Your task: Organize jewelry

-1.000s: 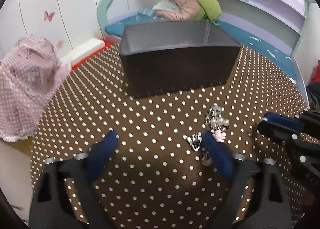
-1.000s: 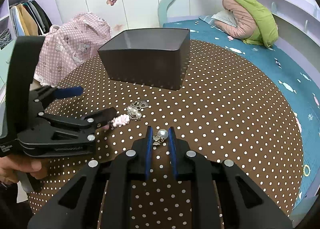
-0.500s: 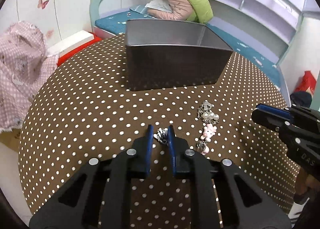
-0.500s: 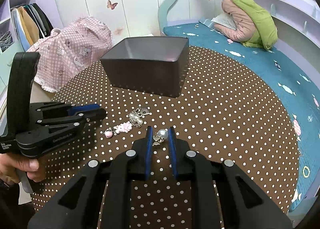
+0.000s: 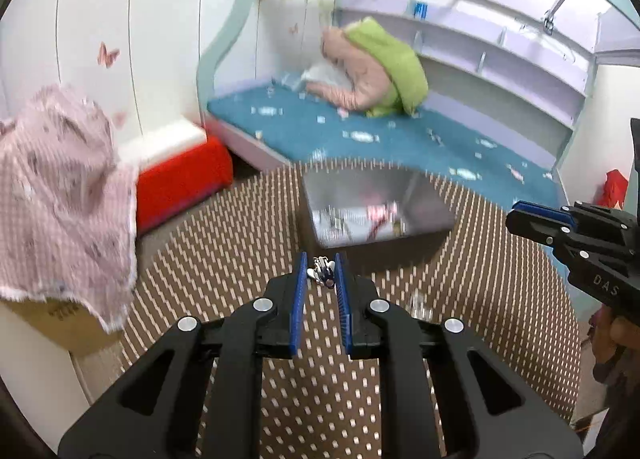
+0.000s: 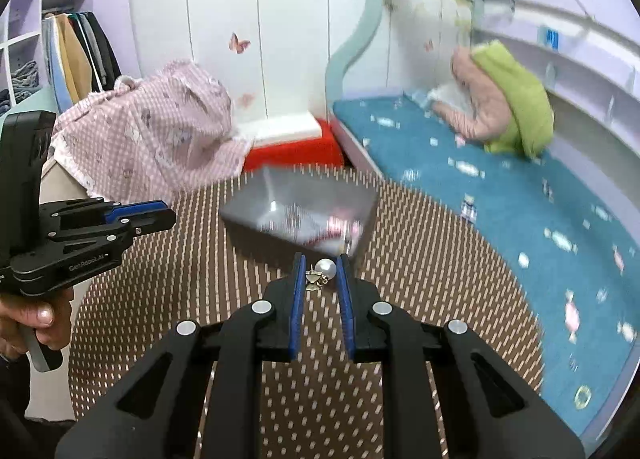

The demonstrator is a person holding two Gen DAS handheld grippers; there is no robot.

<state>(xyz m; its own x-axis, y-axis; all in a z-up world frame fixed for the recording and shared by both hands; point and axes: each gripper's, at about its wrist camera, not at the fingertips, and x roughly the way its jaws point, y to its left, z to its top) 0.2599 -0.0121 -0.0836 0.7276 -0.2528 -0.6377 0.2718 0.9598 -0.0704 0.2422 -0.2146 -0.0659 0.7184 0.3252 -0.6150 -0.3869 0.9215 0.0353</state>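
Note:
My left gripper [image 5: 321,273] is shut on a small black-and-white jewel [image 5: 322,271], held above the brown dotted table [image 5: 224,259] short of the grey metal box [image 5: 416,207]. My right gripper [image 6: 320,273] is shut on a pearl earring [image 6: 325,269] with a gold charm, held above the table in front of the same box [image 6: 256,211]. The box is open on top and several blurred pieces lie inside. Each gripper shows in the other's view, the right [image 5: 560,227] and the left [image 6: 132,215]. One blurred piece [image 5: 418,305] lies on the table.
The round table has its far edge just behind the box. A pink checked cloth [image 5: 60,179] hangs over something at the left. A red and white block [image 5: 184,163] and a teal bed [image 5: 360,139] with a green and pink bundle [image 5: 376,67] lie beyond.
The left gripper closed on the black-and-white jewel, and both grippers have risen from the table with their pieces and moved towards the box. The view is blurred from motion.

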